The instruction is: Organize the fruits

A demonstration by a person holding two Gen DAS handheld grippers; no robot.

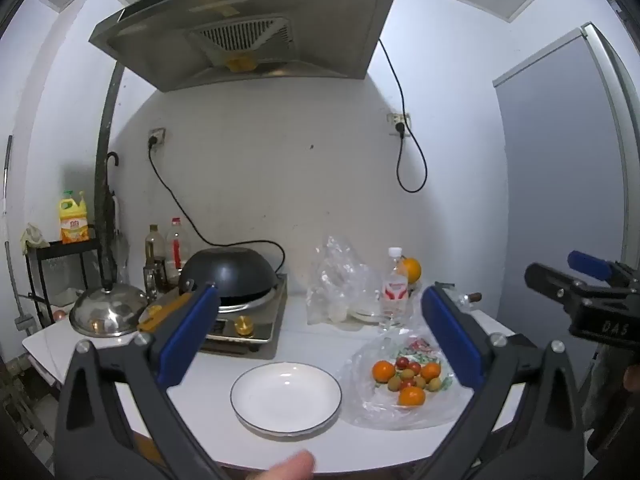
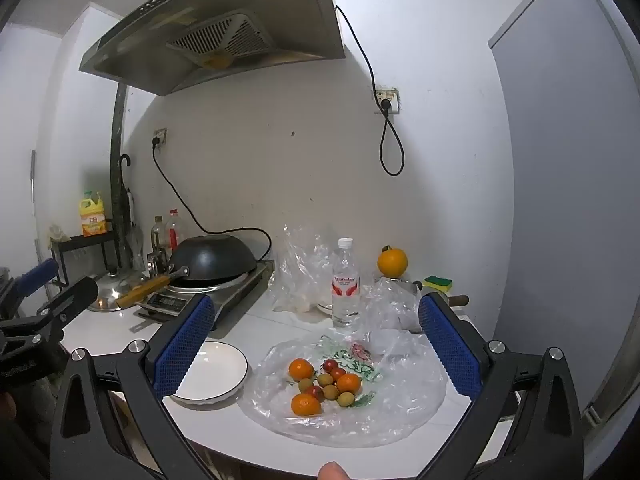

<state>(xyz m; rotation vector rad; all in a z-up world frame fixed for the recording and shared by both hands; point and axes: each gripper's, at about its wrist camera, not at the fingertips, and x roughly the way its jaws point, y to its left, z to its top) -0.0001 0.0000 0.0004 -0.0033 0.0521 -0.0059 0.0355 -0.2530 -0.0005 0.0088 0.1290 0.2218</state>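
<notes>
Low in the left wrist view, the left gripper (image 1: 320, 328) stands with its jaws spread wide and nothing between them; its fingers (image 1: 188, 338) are black plastic arms faced with ribbed blue rubber pads. The right gripper (image 2: 316, 338) is built the same, its pads knobbly and blue, and it too gapes wide and empty.

On the smooth white counter (image 1: 248, 346) at lower centre sits a round, glossy white plate (image 1: 286, 398) with a thin dark rim, bare of food. Just right of it, a crumpled clear plastic bag (image 2: 348, 396) lies flattened, printed in green and red. The fruits (image 2: 326, 386) rest in a loose cluster on that bag: three smooth orange mandarins, some small red cherry tomatoes, and several little round yellow-green fruits.

Behind the bag stands a clear water bottle (image 2: 345, 284) with a white cap and red label. Further right, a large orange (image 2: 392, 262) sits alone. To the left, a black domed wok (image 2: 212, 260) with a wooden handle rests upside down on a metal cooker (image 2: 224, 292). A brushed steel range hood (image 2: 224, 28) fills the upper left.
</notes>
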